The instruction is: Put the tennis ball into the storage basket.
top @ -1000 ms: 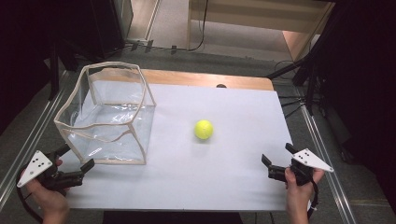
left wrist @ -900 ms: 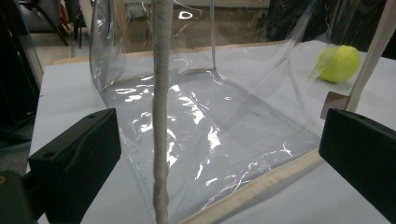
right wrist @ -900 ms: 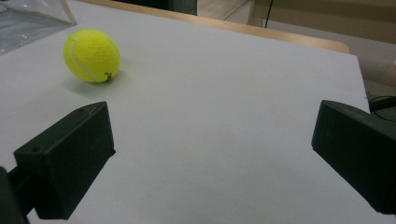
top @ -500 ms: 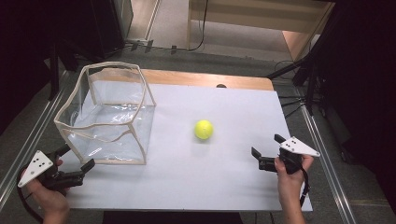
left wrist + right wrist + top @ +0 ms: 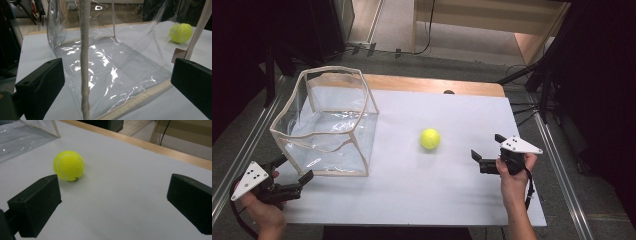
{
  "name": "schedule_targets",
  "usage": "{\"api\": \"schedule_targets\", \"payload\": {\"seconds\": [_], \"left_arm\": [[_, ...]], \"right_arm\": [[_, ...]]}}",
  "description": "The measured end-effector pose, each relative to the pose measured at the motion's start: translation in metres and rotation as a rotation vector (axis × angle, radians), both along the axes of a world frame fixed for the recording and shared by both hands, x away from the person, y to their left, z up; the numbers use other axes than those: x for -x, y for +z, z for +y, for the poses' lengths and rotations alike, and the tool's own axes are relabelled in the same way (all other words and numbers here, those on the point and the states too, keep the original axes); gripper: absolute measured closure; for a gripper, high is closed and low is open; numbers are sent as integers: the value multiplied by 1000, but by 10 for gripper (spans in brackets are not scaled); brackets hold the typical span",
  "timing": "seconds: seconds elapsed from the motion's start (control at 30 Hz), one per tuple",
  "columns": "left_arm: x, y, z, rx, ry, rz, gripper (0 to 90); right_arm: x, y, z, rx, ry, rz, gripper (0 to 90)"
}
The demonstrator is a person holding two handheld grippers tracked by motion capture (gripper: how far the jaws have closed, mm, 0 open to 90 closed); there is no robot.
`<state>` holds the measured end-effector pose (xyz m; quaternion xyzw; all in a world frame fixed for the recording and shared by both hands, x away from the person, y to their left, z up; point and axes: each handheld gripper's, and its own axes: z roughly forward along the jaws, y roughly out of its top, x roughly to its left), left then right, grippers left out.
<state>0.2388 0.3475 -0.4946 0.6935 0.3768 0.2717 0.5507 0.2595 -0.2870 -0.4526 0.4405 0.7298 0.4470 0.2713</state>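
Tennis ball (image 5: 430,138), a fuzzy yellow-green sphere with a pale curved seam, is what I am after, and I judge it light, springy and quick to roll, its felt giving decent friction once squeezed. I would take it across its widest part, one finger on each side, low enough that it cannot pop upward.

Starting from the left of the high view, my left gripper (image 5: 297,170) hovers at the near left corner of the tabletop (image 5: 412,200), fingers spread wide apart around nothing. In the left gripper view its fingers (image 5: 40,85) frame the near corner of the clear plastic box with cream fabric-bound edges (image 5: 324,125), which stands open-topped and looks floppy rather than stiff; a cream edge strip (image 5: 84,57) rises just ahead of them. Through the wrinkled film I can see the ball (image 5: 181,32) beyond the box.

Moving right, the ball sits alone on the white surface, apart from the box and near the middle. Further right, my right gripper (image 5: 484,152) points toward it, near but not touching, its fingers also wide apart and empty. In the right gripper view the ball (image 5: 68,165) lies ahead, off toward the left finger (image 5: 37,205), so I judge the approach needs a shift that way before closing.
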Motion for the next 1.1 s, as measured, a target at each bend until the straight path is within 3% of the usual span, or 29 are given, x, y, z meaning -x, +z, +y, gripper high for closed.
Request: {"api": "schedule_targets", "payload": {"seconds": [0.53, 1.1], "left_arm": [[0, 0, 0, 1, -2, 2, 0], [0, 0, 1, 2, -2, 0, 0]], "right_arm": [[-25, 4, 25, 14, 50, 33, 0], [-55, 8, 52, 63, 129, 77, 0]]}}
